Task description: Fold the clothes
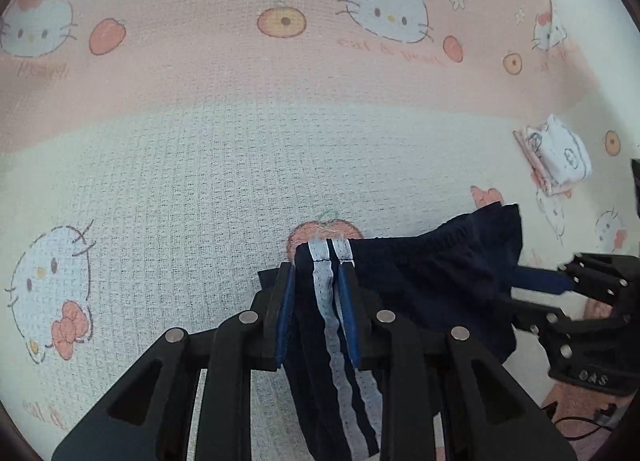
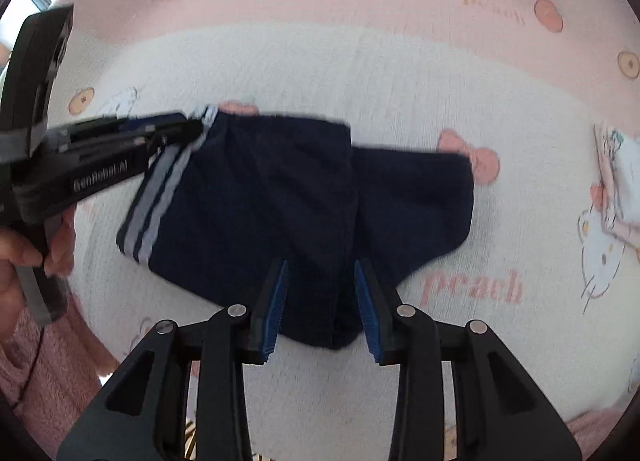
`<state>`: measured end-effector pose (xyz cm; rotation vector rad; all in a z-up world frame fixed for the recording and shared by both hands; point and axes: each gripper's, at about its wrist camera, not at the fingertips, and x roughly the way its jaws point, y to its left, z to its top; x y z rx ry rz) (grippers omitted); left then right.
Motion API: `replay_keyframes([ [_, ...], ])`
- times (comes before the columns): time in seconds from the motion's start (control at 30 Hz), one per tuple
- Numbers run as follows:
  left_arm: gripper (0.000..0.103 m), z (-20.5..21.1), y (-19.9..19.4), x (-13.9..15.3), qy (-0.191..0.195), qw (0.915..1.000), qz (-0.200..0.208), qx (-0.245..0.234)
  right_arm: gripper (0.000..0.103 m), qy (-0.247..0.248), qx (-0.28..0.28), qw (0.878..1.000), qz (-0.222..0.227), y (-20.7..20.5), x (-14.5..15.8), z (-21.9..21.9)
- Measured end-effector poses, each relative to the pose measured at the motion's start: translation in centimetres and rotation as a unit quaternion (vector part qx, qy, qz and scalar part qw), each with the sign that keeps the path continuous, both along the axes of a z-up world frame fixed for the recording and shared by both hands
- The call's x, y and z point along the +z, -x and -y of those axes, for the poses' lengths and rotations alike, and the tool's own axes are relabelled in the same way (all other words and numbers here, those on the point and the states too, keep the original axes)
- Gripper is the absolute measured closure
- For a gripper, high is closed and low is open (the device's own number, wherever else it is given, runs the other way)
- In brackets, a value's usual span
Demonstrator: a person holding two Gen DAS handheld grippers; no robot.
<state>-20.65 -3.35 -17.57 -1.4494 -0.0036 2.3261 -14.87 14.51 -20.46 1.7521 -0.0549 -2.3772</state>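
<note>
Bed-like surface under a waffle-weave blanket, cream in the middle with a pink band on the far side, printed with cartoon cats, peaches and bows. Whether a bed or a worktop lies beneath, cannot tell. A bright window corner shows at far left in the right wrist view.

Task item: navy shorts with white side stripes, lying mid-blanket, partly doubled over, one leg spread toward the right. A small folded white and pink cloth sits well apart at the right edge, likely a finished piece.

Left claw: narrowly parted, pads pinching the striped edge of the shorts at the waist; fabric hangs between its fingers. A hand grips its handle.

Right claw: partly open over the near hem at the crotch, cloth lying between the pads; in the left wrist view a pad looks tucked into the fabric, but a firm pinch cannot be told.

Step in hand, by my reading: a fold of the shorts mid-carry, corners gripped. Next move calls for both claws travelling together so the edges meet squarely, then release and flatten.
</note>
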Motion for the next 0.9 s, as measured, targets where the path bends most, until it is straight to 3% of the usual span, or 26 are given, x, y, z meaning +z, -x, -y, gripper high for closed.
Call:
replay_keyframes([
  [0.13,0.079,0.4,-1.3,-0.2,0.018,0.9995,0.011,-0.023,0.068,0.019,-0.016,0.999,-0.02,2.6,-0.3,0.1],
  [0.23,0.078,0.4,-2.4,-2.1,0.037,0.9989,0.029,-0.001,0.068,0.008,-0.021,1.0,-0.018,3.6,-1.6,0.3],
  [0.3,0.078,0.1,-2.7,-2.1,0.05,0.9986,0.017,0.009,0.068,0.0,-0.03,0.999,-0.014,4.1,-2.5,0.3],
  [0.4,0.078,0.5,-3.1,-0.5,0.033,0.999,-0.009,0.029,0.068,-0.014,-0.04,0.999,-0.014,4.3,-2.4,0.6],
  [0.47,0.078,0.3,-3.5,0.0,0.018,0.9996,-0.015,0.015,0.068,-0.012,-0.037,0.999,-0.027,3.9,-1.6,0.7],
  [0.53,0.078,-0.2,-3.6,-0.8,0.045,0.999,-0.005,0.002,0.068,-0.008,-0.023,0.999,-0.043,3.1,-0.9,1.0],
  [0.6,0.077,-0.8,-3.4,-2.1,0.073,0.9973,-0.001,-0.005,0.068,-0.035,0.011,0.999,-0.036,2.6,-1.6,2.6],
  [0.63,0.07,-0.5,-3.2,-2.3,0.074,0.9973,0.006,-0.002,0.068,-0.046,0.013,0.998,-0.031,2.4,-2.2,3.8],
  [0.7,0.069,0.7,-3.0,-1.8,0.071,0.997,0.014,0.028,0.068,-0.012,-0.017,0.999,-0.029,2.3,-2.3,2.6],
  [0.77,0.068,1.4,-3.6,-1.0,0.061,0.9977,-0.002,0.03,0.068,0.026,-0.062,0.997,-0.037,2.1,-1.5,0.2],
  [0.9,0.067,2.2,-3.8,-0.8,0.028,0.9976,0.029,0.056,0.065,0.081,-0.125,0.987,-0.056,2.2,0.8,-2.9],
])
